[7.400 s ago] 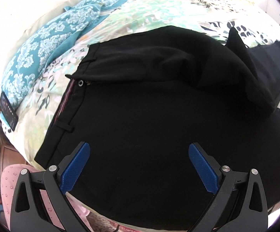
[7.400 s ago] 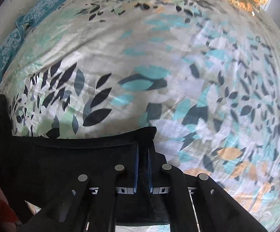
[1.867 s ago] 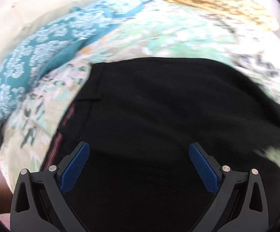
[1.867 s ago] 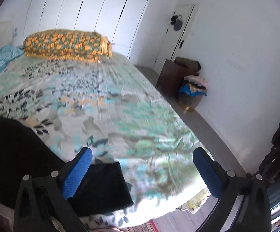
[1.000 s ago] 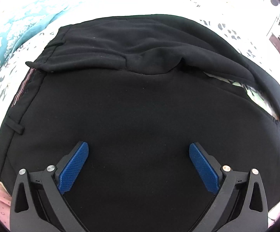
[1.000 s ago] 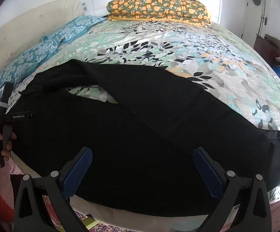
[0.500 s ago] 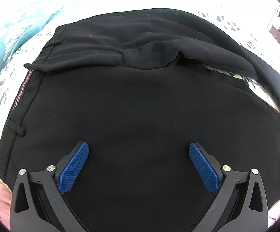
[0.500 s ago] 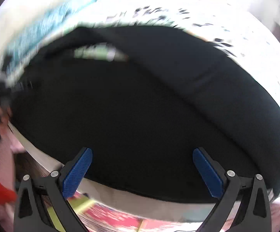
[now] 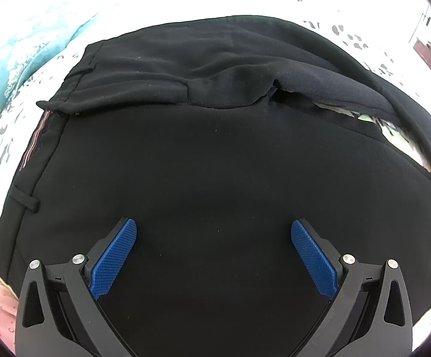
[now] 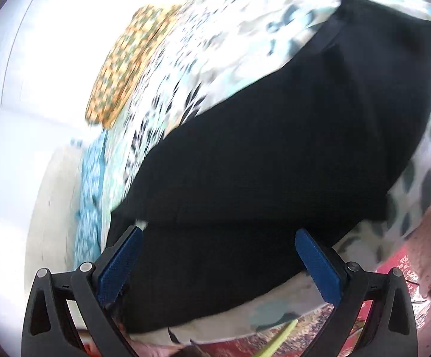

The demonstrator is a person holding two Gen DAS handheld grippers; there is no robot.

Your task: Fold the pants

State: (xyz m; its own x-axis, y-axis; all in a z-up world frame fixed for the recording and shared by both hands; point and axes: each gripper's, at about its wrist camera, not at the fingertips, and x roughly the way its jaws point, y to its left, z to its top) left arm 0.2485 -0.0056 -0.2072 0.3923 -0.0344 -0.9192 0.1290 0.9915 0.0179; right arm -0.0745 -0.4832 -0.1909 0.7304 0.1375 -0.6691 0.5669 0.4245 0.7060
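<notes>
Black pants [image 9: 209,154] lie spread on a leaf-print bedsheet [image 9: 37,68]. In the left wrist view the waistband with a striped inner lining [image 9: 34,142] is at the left, and one leg is folded over along the far side. My left gripper [image 9: 214,255] is open and empty, just above the near part of the pants. In the right wrist view the pants [image 10: 275,154] run diagonally up to the hem at upper right. My right gripper [image 10: 218,258] is open and empty above the near edge of the pants. This view is tilted and blurred.
A teal patterned pillow [image 9: 4,68] lies left of the pants. An orange floral bolster [image 10: 123,65] lies at the far end of the bed. The bed's near edge and a red patterned rug [image 10: 304,333] show below the right gripper.
The right gripper has swung and rolled, so its view of the pants now runs diagonally. The left gripper has moved slightly closer to the pants. Both stay open.
</notes>
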